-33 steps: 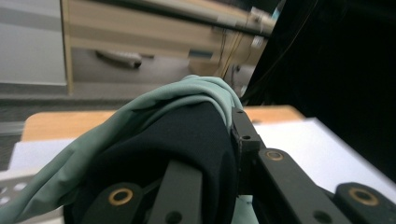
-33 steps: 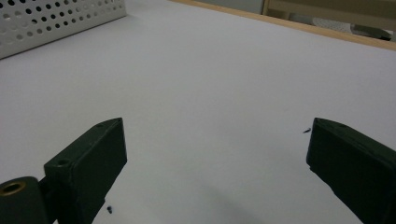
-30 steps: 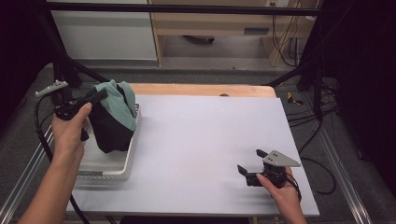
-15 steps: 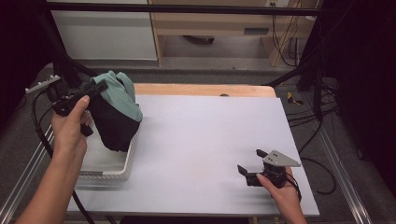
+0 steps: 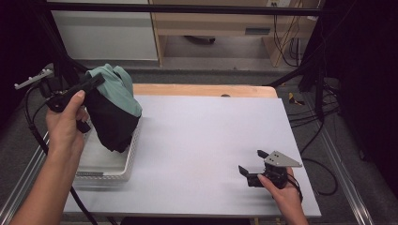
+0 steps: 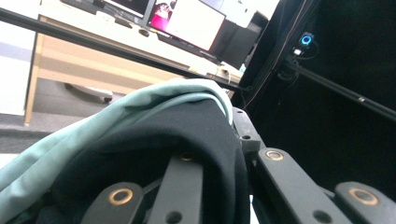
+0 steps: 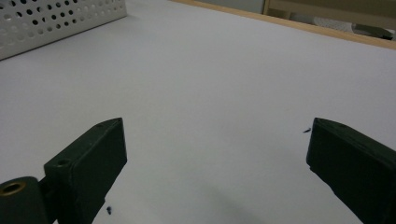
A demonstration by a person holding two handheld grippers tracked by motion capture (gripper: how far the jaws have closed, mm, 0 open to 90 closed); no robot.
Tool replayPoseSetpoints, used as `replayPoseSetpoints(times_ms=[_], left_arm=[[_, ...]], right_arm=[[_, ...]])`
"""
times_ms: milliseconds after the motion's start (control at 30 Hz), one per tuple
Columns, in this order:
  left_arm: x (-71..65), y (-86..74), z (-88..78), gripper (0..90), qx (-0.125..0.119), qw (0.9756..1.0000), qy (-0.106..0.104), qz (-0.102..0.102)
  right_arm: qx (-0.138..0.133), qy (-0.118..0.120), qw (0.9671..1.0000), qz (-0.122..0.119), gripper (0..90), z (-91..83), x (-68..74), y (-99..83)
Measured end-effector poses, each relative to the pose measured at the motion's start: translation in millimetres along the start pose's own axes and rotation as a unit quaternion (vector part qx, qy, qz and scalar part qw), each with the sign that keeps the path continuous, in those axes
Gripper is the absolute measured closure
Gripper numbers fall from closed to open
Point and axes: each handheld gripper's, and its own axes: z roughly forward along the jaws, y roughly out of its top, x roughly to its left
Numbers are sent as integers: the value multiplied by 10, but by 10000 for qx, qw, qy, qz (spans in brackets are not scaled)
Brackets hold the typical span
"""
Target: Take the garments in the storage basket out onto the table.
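The clothes bundle (image 5: 112, 110), black and teal, hangs pinched between the left gripper (image 5: 91, 84)'s closed fingers above the white basket (image 5: 123, 165), apparently mid-lift, next needing carrying clear toward the table (image 5: 206, 136), where the right gripper (image 5: 251, 169) rests with fingers spread, empty.

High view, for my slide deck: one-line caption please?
Left gripper lifts green-and-black clothes above a white basket; right gripper rests open on the table.

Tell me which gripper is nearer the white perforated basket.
Left. The left gripper holds the garment just above the basket; the right gripper rests across the table, jaws open.
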Motion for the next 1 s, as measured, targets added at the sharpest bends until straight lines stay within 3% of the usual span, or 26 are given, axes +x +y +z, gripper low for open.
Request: replayPoseSetpoints(times_ms=[533,1000], left_arm=[[-89,116,11,838,-130,9996,-225,-124],[-457,343,128,839,-227,9976,-653,30]], right_arm=[[-6,-8,10000,7,52,-5,-1,0],[-33,1,10000,35,51,-15,-1,4]])
